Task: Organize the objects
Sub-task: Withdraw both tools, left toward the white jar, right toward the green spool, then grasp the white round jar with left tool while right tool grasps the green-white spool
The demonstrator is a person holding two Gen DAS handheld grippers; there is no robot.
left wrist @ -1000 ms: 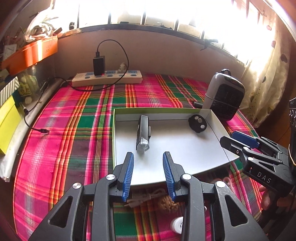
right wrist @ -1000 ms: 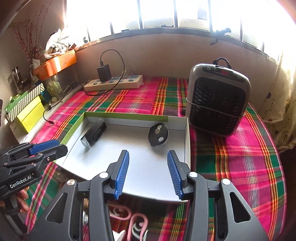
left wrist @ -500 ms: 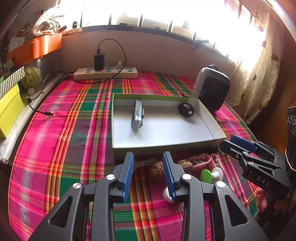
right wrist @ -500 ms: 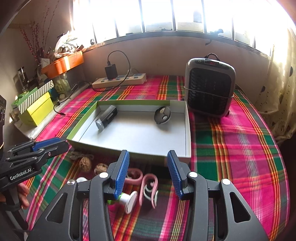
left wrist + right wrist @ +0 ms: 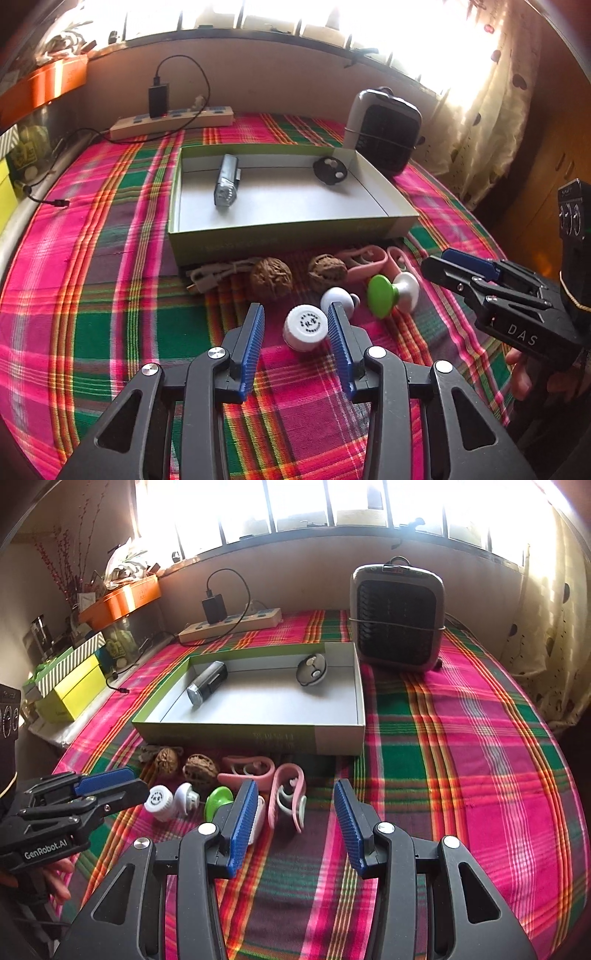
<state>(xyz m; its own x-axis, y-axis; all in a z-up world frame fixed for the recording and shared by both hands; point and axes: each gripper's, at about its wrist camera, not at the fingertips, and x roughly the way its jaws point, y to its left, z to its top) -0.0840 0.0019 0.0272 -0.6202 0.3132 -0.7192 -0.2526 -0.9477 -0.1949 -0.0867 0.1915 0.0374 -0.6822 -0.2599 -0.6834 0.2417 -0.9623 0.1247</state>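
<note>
Two grippers over the plaid tablecloth [image 5: 92, 332], both pointed at the row of loose items in front of the green box [image 5: 280, 240]

Left gripper [image 5: 295, 343]: jaws opening, blue pads either side of the white cap [image 5: 306, 326]. Cap sits closer to the right-hand pad, can't tell if it touches; nothing clamped. Just beyond the cap is a white knob piece [image 5: 338, 300]

Right gripper [image 5: 291, 821]: jaws apart about midway, holding nothing. Between and just ahead of the pads is bare cloth and the near pink clip [image 5: 286, 799]; a white piece is partly hidden behind the left-hand pad

Row along the box's near wall, left to right in the left wrist view: coiled grey cable [image 5: 218, 275], two walnuts [image 5: 271, 278], far pink clip [image 5: 364, 260], green-and-white knob [image 5: 391, 291]. All on the cloth, outside the box

Inside the box: a silver torch-like cylinder [image 5: 226, 181] lying near the left wall, and a black round disc [image 5: 330, 170] leaning in the far right corner. Rest of the white floor is bare

Small heater [image 5: 397, 618] stands just past the box's far right corner. Power strip [image 5: 231, 622] with black charger plugged in sits against the back wall
</note>
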